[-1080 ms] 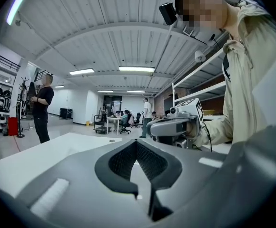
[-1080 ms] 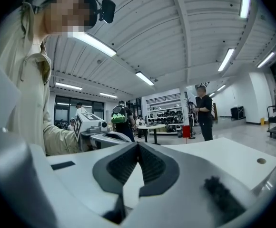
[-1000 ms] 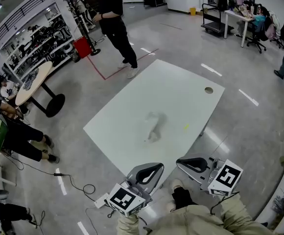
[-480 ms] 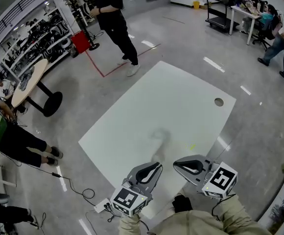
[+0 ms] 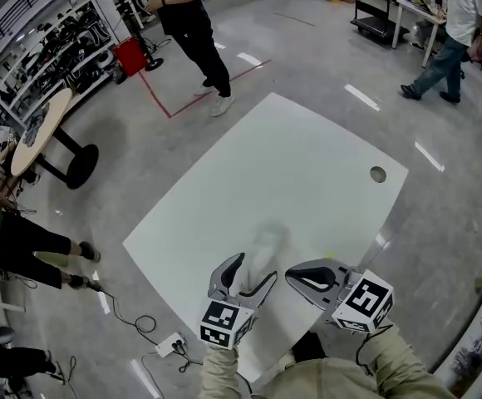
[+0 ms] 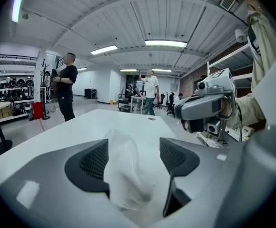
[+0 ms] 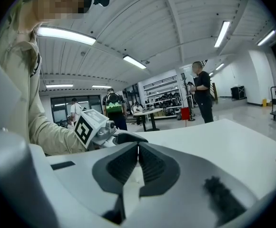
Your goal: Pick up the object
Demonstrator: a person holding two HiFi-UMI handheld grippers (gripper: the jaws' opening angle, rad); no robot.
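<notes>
A crumpled, see-through plastic piece [image 5: 263,242] lies on the white table [image 5: 307,165] near its front edge. My left gripper [image 5: 247,278] sits over that edge and its jaws are opening. In the left gripper view the plastic piece [image 6: 124,175] stands between the two pads [image 6: 93,163], leaning toward the left one, and the right pad is clear of it. My right gripper [image 5: 297,278] hovers just to the right, shut with nothing in it. The right gripper view shows its own jaws [image 7: 138,148] closed together and the left gripper's marker cube [image 7: 91,125] beyond them.
A round cable hole [image 5: 378,174] is in the table's far right corner. A person in black [image 5: 187,23] stands beyond the table by a red stand [image 5: 130,56]. A round side table [image 5: 41,131] and floor cables [image 5: 141,327] are at the left.
Both grippers have moved forward over the table's front edge, up to the plastic piece. The left jaws, closed in the earlier frames, now stand apart around it.
</notes>
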